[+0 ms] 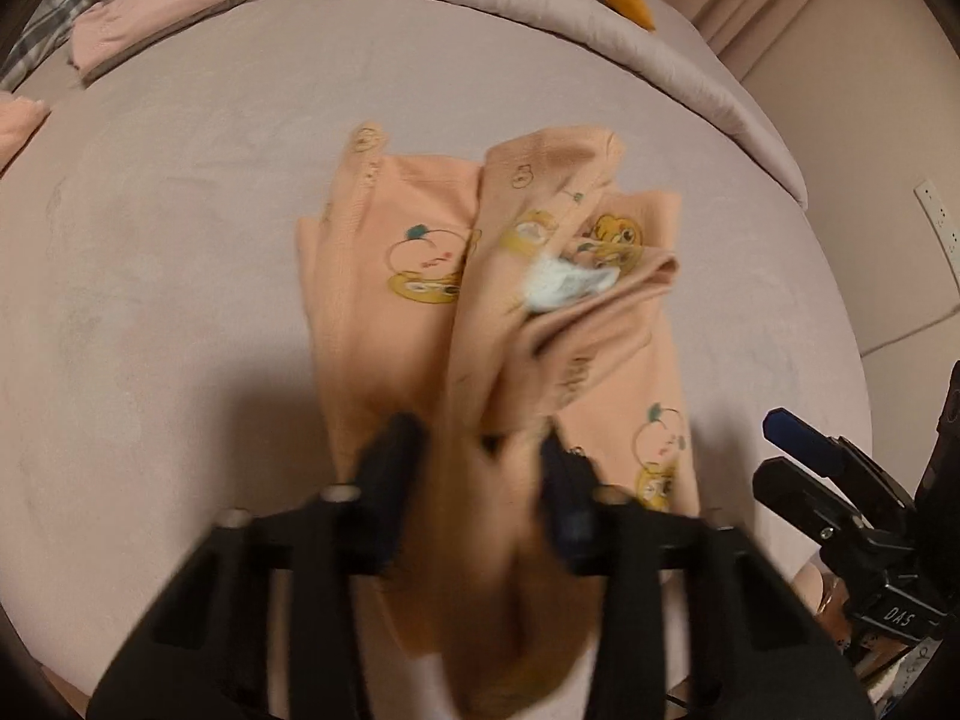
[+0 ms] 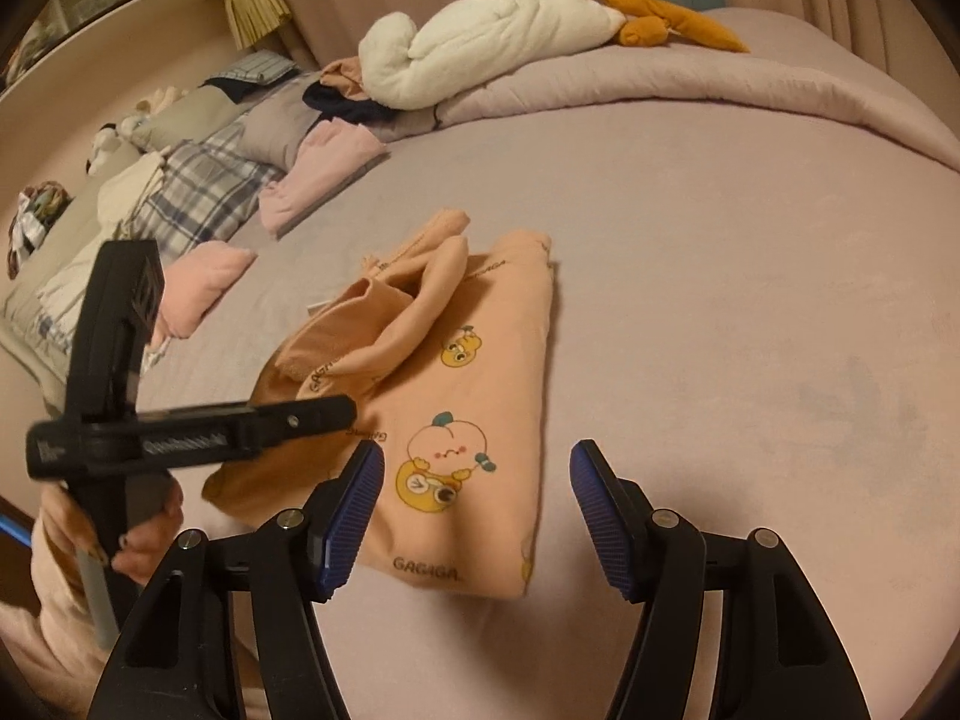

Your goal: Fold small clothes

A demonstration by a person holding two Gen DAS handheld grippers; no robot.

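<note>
A peach child's garment (image 1: 408, 228) with cartoon prints lies partly folded on the mauve bed sheet (image 1: 150, 300). One bunched layer of it rises toward the left wrist camera and passes between the fingers of my left gripper (image 1: 474, 456), which is shut on that fabric; the picture is blurred there. In the right wrist view the same garment (image 2: 480, 348) lies flat with a loose fold on its left, where the left gripper (image 2: 348, 408) meets it. My right gripper (image 2: 477, 498) stands open over the garment's near end, its blue pads (image 2: 354, 504) touching nothing. It also shows as the right gripper (image 1: 804, 438) at that view's edge.
Folded pink clothes (image 2: 324, 174) and a small pink piece (image 2: 198, 288) lie at the left of the bed. A plaid pillow (image 2: 198, 192), a white plush goose (image 2: 510, 30) and a rolled duvet (image 2: 660, 90) line the far side. A person's hand (image 2: 144, 540) holds the left gripper.
</note>
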